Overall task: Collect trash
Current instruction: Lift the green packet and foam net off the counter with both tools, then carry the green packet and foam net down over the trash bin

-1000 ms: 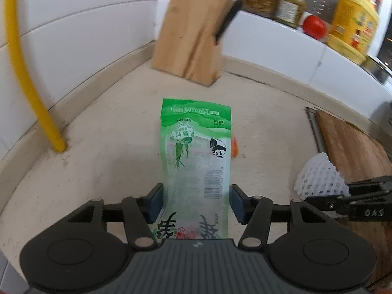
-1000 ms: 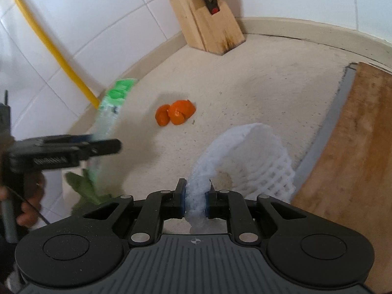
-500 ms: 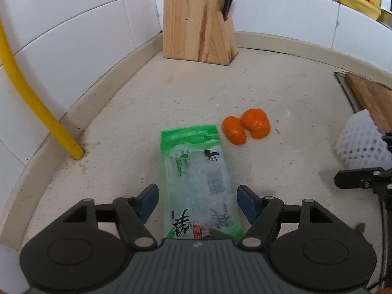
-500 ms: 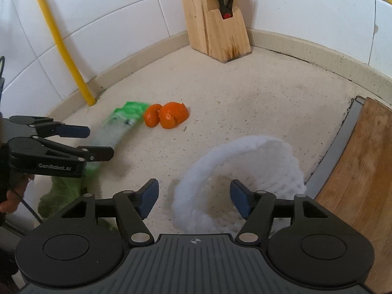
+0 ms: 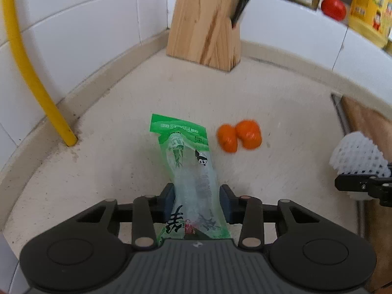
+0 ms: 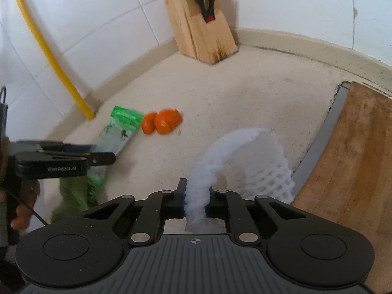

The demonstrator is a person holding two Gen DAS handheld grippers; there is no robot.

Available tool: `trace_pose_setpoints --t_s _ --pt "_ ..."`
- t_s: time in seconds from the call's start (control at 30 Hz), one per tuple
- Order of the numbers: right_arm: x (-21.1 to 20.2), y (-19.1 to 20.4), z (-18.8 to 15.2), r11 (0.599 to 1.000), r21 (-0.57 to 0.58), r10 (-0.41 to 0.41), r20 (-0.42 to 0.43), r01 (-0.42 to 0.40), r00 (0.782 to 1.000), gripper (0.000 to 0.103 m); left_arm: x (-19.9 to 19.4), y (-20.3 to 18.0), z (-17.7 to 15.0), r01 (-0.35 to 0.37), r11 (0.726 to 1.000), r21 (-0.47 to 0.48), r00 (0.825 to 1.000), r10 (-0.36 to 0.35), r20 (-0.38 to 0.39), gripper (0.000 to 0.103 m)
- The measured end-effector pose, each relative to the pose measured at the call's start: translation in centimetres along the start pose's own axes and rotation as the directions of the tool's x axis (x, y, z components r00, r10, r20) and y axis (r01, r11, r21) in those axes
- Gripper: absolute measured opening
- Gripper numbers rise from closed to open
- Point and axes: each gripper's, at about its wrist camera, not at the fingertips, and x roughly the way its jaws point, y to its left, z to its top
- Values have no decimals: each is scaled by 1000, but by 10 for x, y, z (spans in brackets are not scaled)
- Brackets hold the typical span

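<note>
My left gripper (image 5: 197, 202) is shut on a green and clear plastic wrapper (image 5: 188, 166) whose far end lies on the beige counter (image 5: 269, 103). My right gripper (image 6: 196, 198) is shut on the rim of a white foam fruit net (image 6: 247, 161) that rests on the counter by the cutting board. Orange peel pieces (image 5: 238, 136) lie just right of the wrapper's top and also show in the right wrist view (image 6: 163, 122). The wrapper (image 6: 120, 132) and the left gripper (image 6: 98, 155) show at the left of the right wrist view, and the net (image 5: 357, 154) at the right of the left wrist view.
A wooden knife block (image 5: 208, 22) stands in the back corner. A yellow pipe (image 5: 31, 73) runs down the tiled wall at left. A wooden cutting board (image 6: 350, 161) lies at right. Jars, a tomato (image 5: 333, 8) and a yellow bottle (image 5: 370, 7) stand on the back ledge.
Half a second ago both grippers were open. Now the left has closed on the wrapper and the right on the foam net's rim.
</note>
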Motion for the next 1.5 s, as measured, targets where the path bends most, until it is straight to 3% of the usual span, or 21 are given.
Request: trace_pose_setpoints --t_s 0.3,0.77,0.93,1.17,1.5 --pt "-21 11 10 999 -9 33 68 -32 997 16 -43 14 8 11 998 -57 995 -5 104 33" --pt "-25 44 8 992 -90 94 43 -90 995 16 -90 25 -23 49 990 -133 985 -25 173 33" --pt "-25 65 4 984 -127 130 16 -127 991 16 -112 32 -49 60 983 -171 981 -27 191 33" --pt "-20 113 -6 958 -198 208 -29 -210 978 16 -145 53 -95 27 965 -261 981 24 191 33" --pt "-1 206 -44 883 -308 317 -167 -355 934 16 -190 99 -165 -76 919 -387 978 144 149 33"
